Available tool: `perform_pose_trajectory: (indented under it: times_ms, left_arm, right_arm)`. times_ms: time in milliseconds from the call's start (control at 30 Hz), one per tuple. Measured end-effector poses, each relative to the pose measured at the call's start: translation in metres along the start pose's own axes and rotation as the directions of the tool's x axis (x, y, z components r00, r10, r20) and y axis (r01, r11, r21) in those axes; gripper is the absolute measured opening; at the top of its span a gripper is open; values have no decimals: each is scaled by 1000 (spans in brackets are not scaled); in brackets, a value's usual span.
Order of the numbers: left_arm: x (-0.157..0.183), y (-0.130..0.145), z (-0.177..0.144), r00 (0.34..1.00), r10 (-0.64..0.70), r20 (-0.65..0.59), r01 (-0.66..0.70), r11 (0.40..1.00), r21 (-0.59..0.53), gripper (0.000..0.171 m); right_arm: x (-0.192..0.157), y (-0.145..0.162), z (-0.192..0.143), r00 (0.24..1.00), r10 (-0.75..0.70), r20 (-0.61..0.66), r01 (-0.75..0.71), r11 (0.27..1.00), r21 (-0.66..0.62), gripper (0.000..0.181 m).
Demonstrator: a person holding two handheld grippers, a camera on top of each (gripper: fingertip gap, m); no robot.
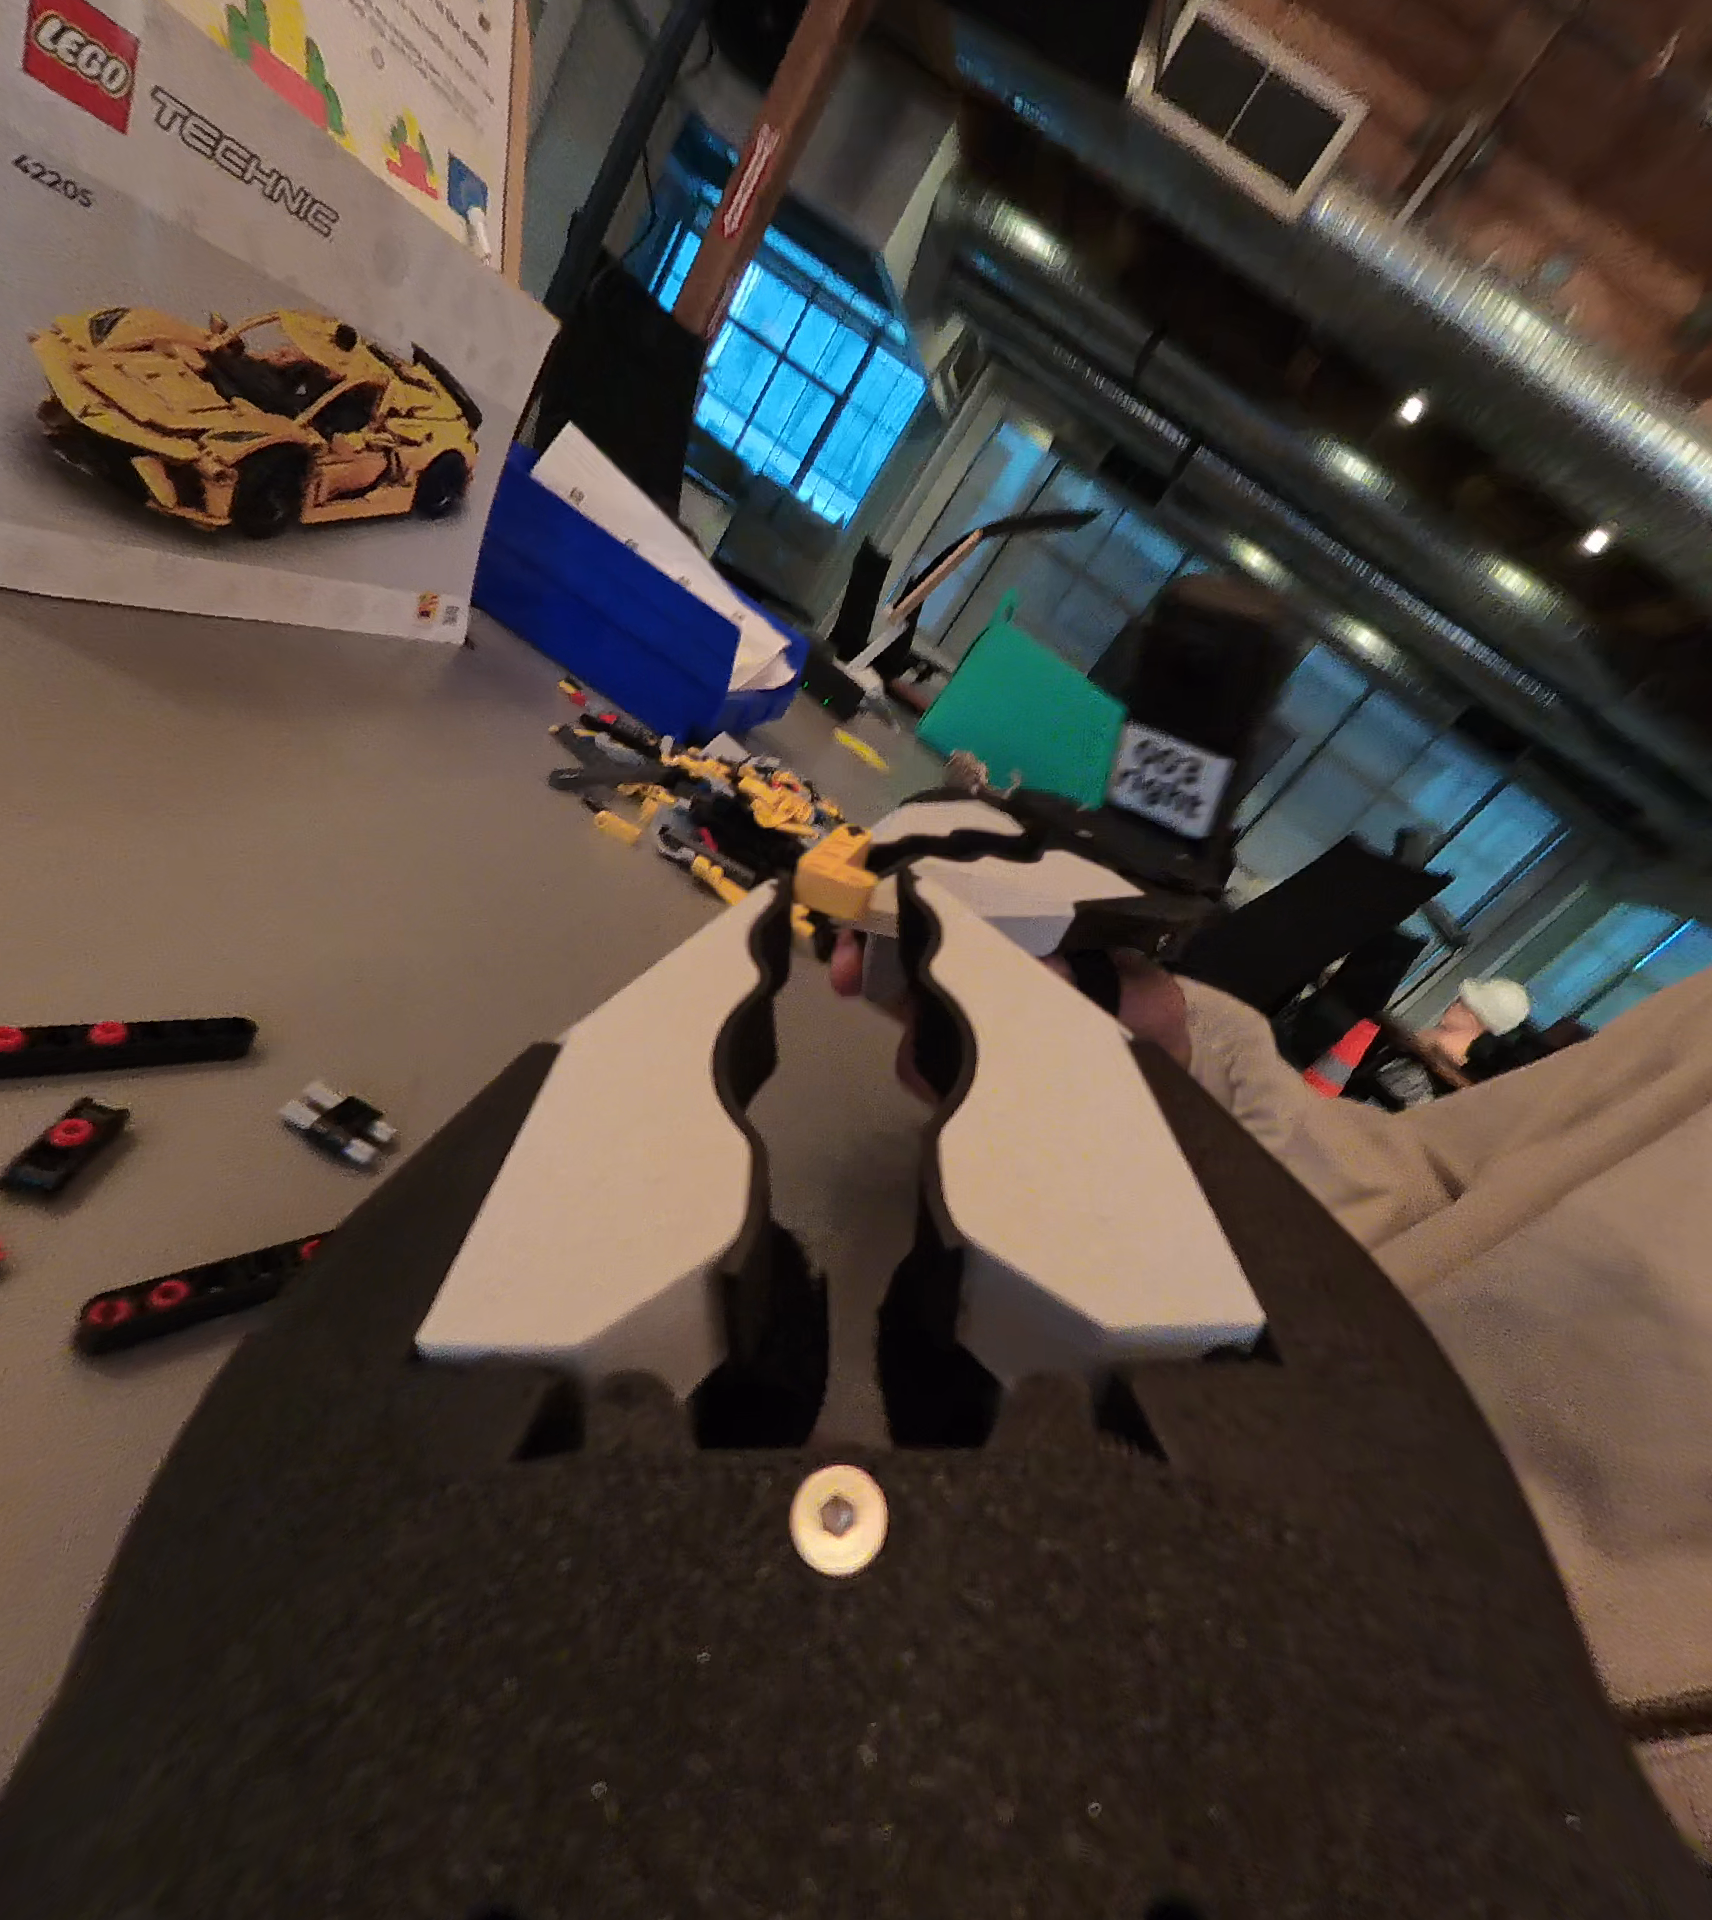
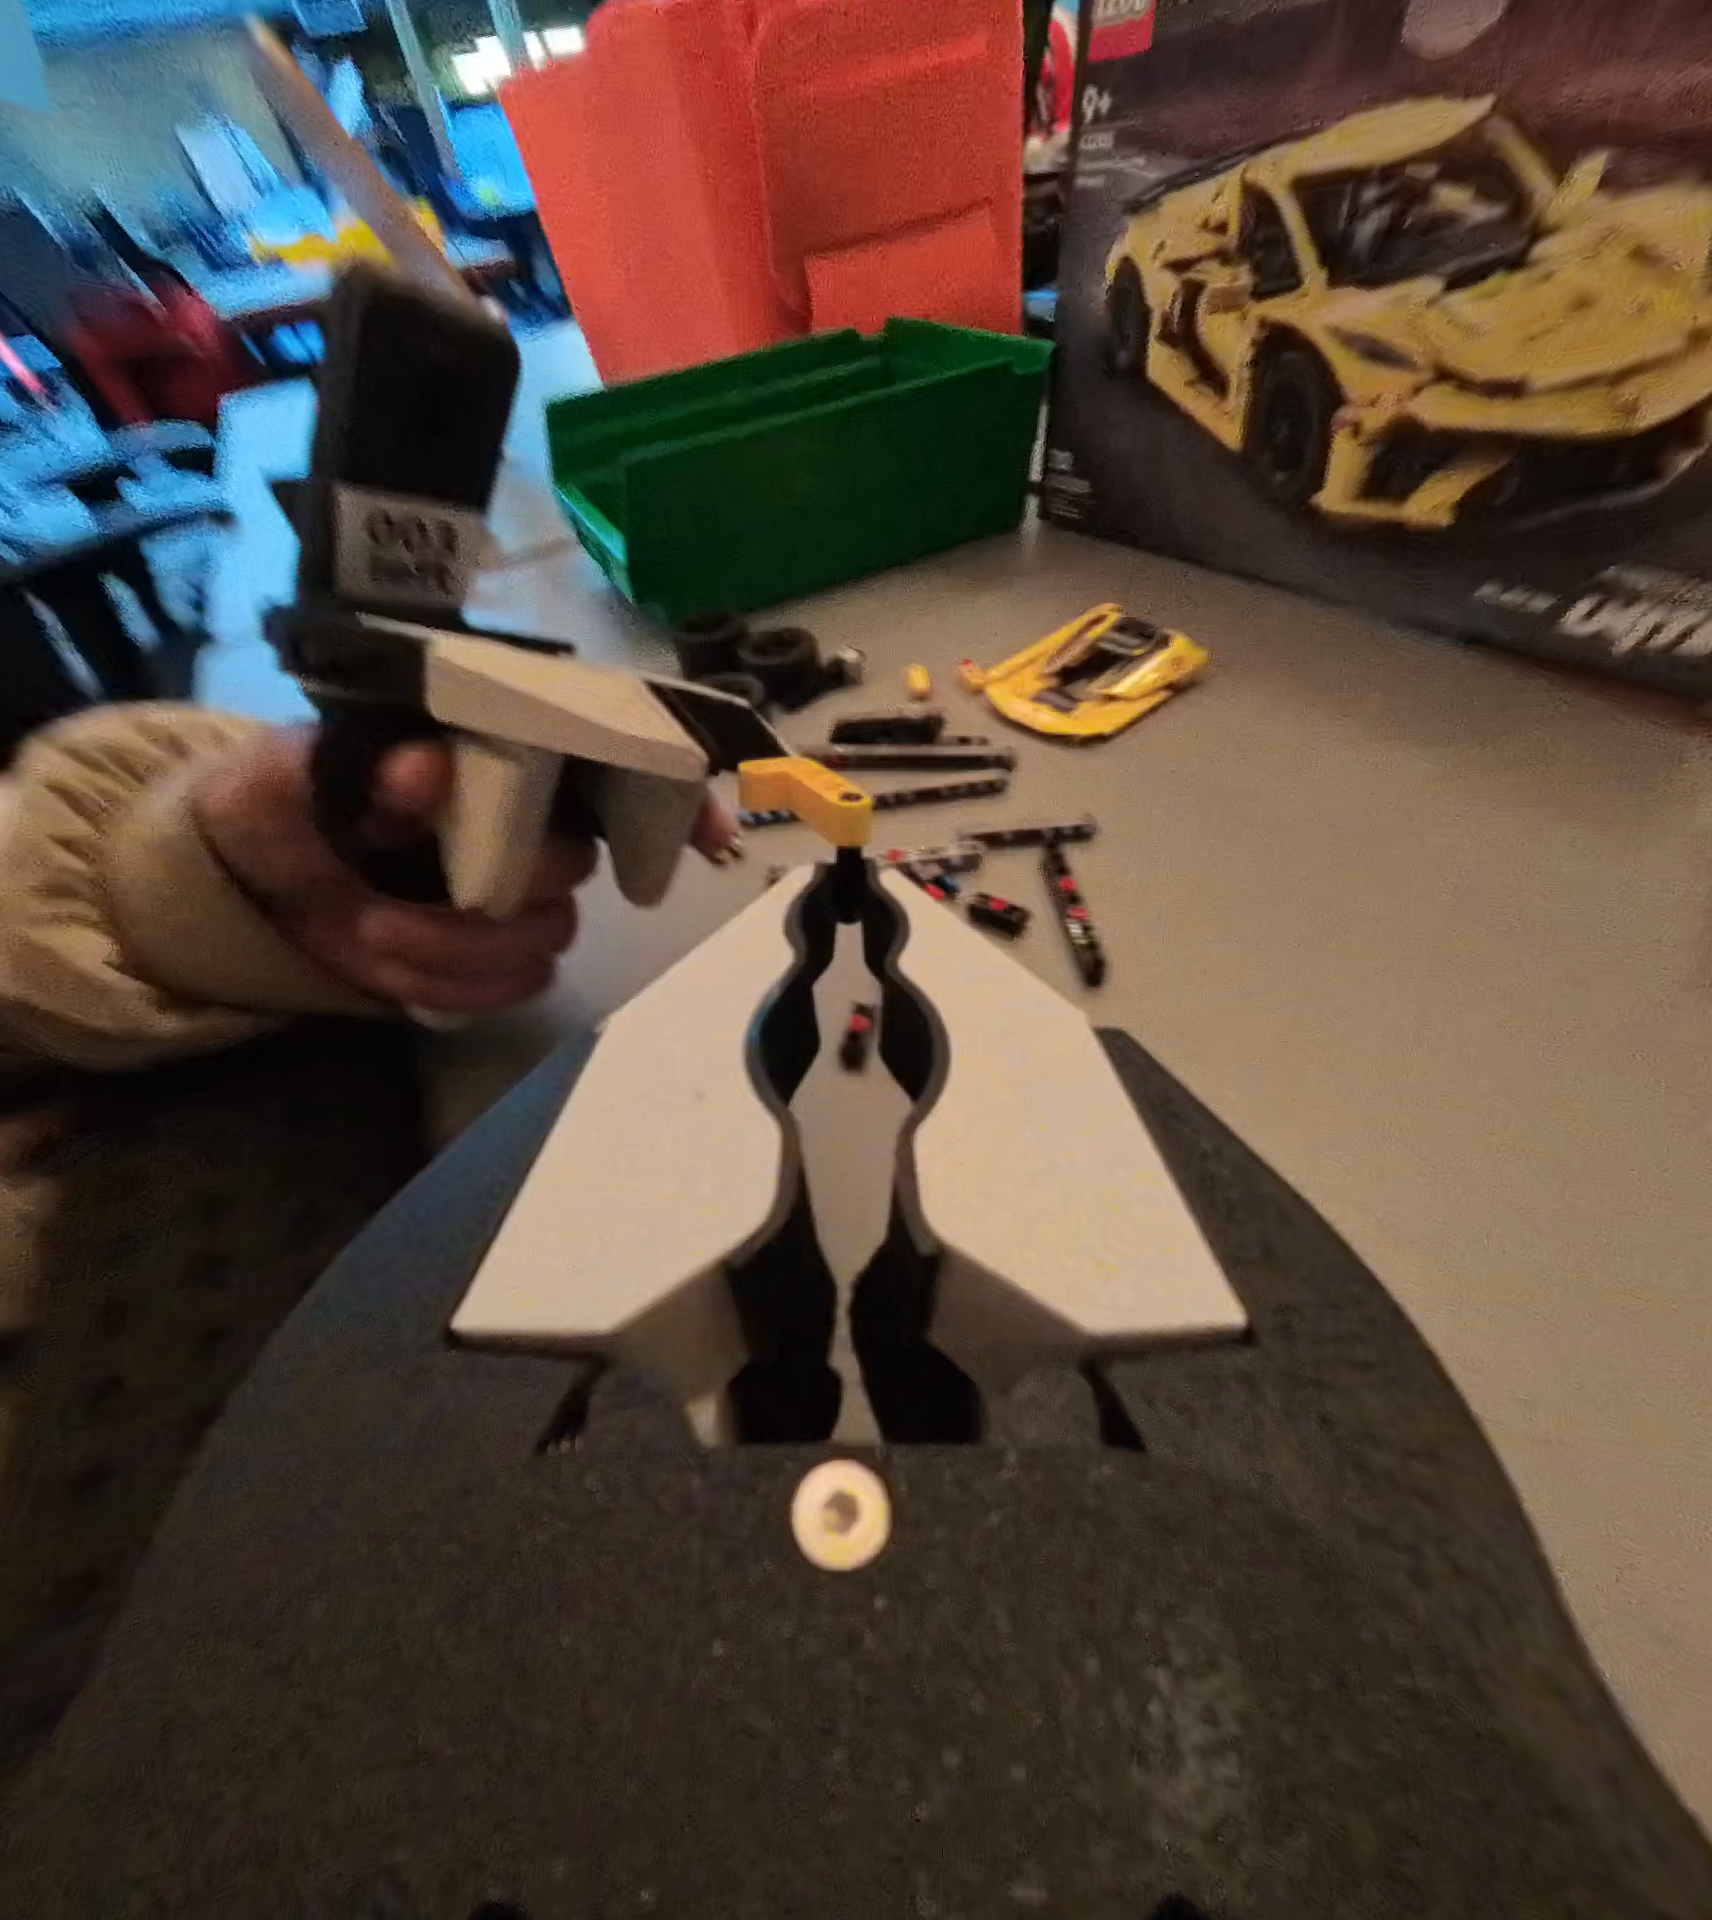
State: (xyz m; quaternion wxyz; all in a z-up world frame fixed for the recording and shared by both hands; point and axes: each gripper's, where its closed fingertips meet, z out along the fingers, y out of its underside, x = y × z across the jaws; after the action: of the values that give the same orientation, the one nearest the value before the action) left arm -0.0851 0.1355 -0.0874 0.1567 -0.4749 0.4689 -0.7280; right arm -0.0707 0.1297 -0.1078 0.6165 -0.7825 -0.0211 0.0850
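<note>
- Two pairs of jaws meet at one small assembly held above the tabletop: the left gripper has its jaws narrowed on a yellow elbow piece
- The right gripper pinches a black pin that sits against the underside of that yellow piece, its jaws nearly together
- Near the grippers lie black beams with red pins, a pile of yellow and black parts, black tyres and a yellow car panel
- The blue bin holds white sheets; the green bin shows only inner dividers from here, and its contents cannot be told
- An orange bin stands behind it, beside a box with a yellow car picture; a booklet leans upright at the far edge
</note>
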Motion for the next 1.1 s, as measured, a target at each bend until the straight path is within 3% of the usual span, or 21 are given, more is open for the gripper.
perform_pose_trajectory:
  times_ms: [100, 200, 267, 367, 733, 800, 900, 967, 1100]
  left_arm:
    - [1, 5, 2, 1000, 18, -12, -18, 999, -37, 24]
    - [8, 13, 3, 990, 139, -32, -142, 984, -110, 23]
    - [17, 35, 3, 960, 261, -99, -277, 933, -230, 21]
    - [20, 61, 5, 911, 385, -148, -413, 851, -325, 20]
    - [34, 71, 8, 868, 453, -203, -496, 804, -327, 7]
    - [39, 64, 7, 852, 481, -208, -524, 796, -303, 7]
    - [49, 50, 8, 869, 453, -200, -492, 838, -236, 6]
    - [46, 53, 8, 843, 507, -178, -537, 804, -253, 6]
    - [53, 49, 9, 828, 531, -181, -560, 800, -215, 6]
  right_arm:
    - [1, 3, -6, 927, -365, -85, 357, 930, -91, 4]
    - [-12, 13, -10, 896, -444, 28, 444, 888, -121, 4]
    - [-18, 21, -16, 883, -456, 109, 468, 872, -145, 4]
    - [-27, 39, -26, 859, -451, 240, 502, 834, -228, 4]
    - [-43, 47, -32, 846, -423, 325, 516, 803, -297, 5]
    - [-47, 39, -33, 868, -367, 335, 457, 854, -248, 5]
    - [-53, 21, -39, 894, -177, 412, 257, 955, -147, 4]
    - [-50, 28, -37, 897, -198, 395, 290, 939, -187, 5]
    - [-52, 24, -43, 905, -207, 371, 321, 905, -279, 5]
